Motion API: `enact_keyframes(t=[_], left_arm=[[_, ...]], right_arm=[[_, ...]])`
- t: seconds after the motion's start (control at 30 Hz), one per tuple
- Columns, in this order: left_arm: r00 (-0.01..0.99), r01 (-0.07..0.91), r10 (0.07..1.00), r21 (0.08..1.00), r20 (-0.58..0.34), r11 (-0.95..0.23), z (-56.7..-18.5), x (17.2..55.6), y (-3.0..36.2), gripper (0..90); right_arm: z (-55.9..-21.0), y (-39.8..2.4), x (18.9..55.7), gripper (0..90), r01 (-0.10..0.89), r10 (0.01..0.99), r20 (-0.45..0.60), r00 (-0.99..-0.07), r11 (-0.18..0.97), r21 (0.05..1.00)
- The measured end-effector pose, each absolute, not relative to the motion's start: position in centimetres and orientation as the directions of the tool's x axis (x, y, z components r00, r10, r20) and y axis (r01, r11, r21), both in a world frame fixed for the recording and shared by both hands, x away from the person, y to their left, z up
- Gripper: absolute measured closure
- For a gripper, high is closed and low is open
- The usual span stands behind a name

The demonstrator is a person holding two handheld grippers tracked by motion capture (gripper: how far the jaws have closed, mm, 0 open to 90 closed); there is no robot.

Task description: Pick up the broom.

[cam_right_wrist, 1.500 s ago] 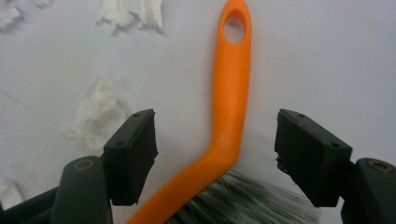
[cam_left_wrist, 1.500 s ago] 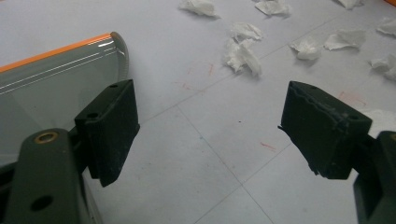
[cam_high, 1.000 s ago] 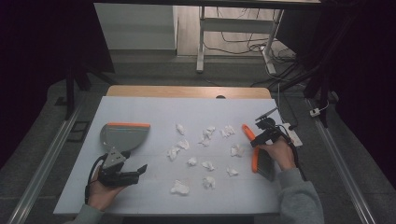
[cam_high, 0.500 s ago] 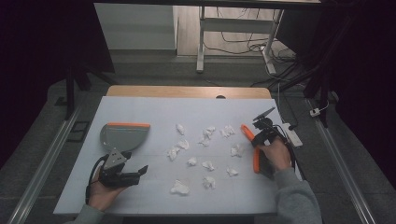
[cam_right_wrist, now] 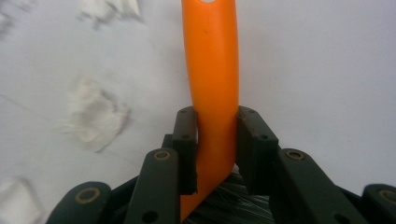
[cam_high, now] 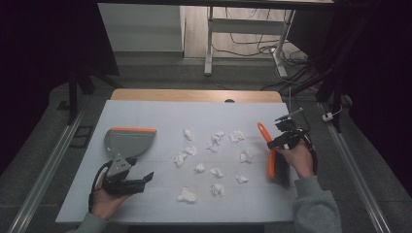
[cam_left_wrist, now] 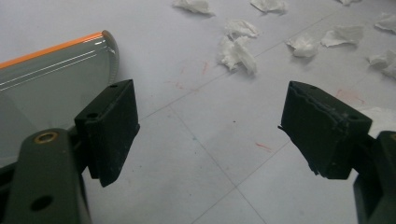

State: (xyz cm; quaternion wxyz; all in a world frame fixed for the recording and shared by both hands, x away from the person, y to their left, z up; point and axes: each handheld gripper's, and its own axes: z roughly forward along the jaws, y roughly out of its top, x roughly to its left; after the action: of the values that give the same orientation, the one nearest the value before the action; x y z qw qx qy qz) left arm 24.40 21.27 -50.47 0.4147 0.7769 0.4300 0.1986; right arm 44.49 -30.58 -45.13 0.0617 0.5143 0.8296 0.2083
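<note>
Near the mat's right edge, a brush with an orange handle [cam_high: 265,133] [cam_right_wrist: 212,56] is in my right gripper [cam_high: 275,143] [cam_right_wrist: 215,140], which is shut on the handle just above the dark bristles [cam_right_wrist: 233,200]. A grey dustpan with an orange lip [cam_high: 127,141] [cam_left_wrist: 42,79] lies on the left of the white mat [cam_high: 145,111]. My left gripper [cam_high: 145,179] [cam_left_wrist: 210,121] hovers just in front of the pan, open and pointing right, with nothing between its pads. Several crumpled white paper scraps [cam_high: 214,141] [cam_left_wrist: 238,49] are strewn across the middle of the mat.
The table's wooden far edge [cam_high: 194,95] shows beyond the mat. Metal rails [cam_high: 43,174] run along both sides of the table. A desk frame [cam_high: 209,43] and loose cables [cam_high: 252,46] stand on the floor behind.
My right gripper has closed on the brush handle and lifted it slightly. The left gripper and the dustpan have stayed put.
</note>
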Motion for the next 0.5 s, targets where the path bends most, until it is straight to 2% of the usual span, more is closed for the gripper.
enact_keyframes(t=[0.03, 0.27, 0.37, 0.5], left_arm=[[0.554, 0.502, 0.831, 0.816, -0.047, -0.288, -50.5, 24.4, 21.2, 19.8], [0.564, 0.494, 0.825, 0.819, -0.047, -0.292, -50.2, 24.6, 20.7, 20.6], [0.583, 0.487, 0.81, 0.827, -0.068, -0.281, -49.6, 24.6, 20.2, 20.8], [0.6, 0.462, 0.799, 0.833, -0.041, -0.304, -48.7, 24.5, 19.0, 20.7]], right_arm=[[-45.1, -30.6, 44.5, 70.9, 0.828, 0.879, 0.112, -0.463, 0.384, 0.409], [-41.4, -31.5, 42.7, 70.9, 0.764, 0.853, 0.184, -0.488, 0.316, 0.562], [-40.5, -31.3, 42.3, 70.9, 0.739, 0.834, 0.22, -0.506, 0.289, 0.608], [-40.0, -30.9, 41.9, 70.9, 0.722, 0.815, 0.263, -0.516, 0.248, 0.646]])
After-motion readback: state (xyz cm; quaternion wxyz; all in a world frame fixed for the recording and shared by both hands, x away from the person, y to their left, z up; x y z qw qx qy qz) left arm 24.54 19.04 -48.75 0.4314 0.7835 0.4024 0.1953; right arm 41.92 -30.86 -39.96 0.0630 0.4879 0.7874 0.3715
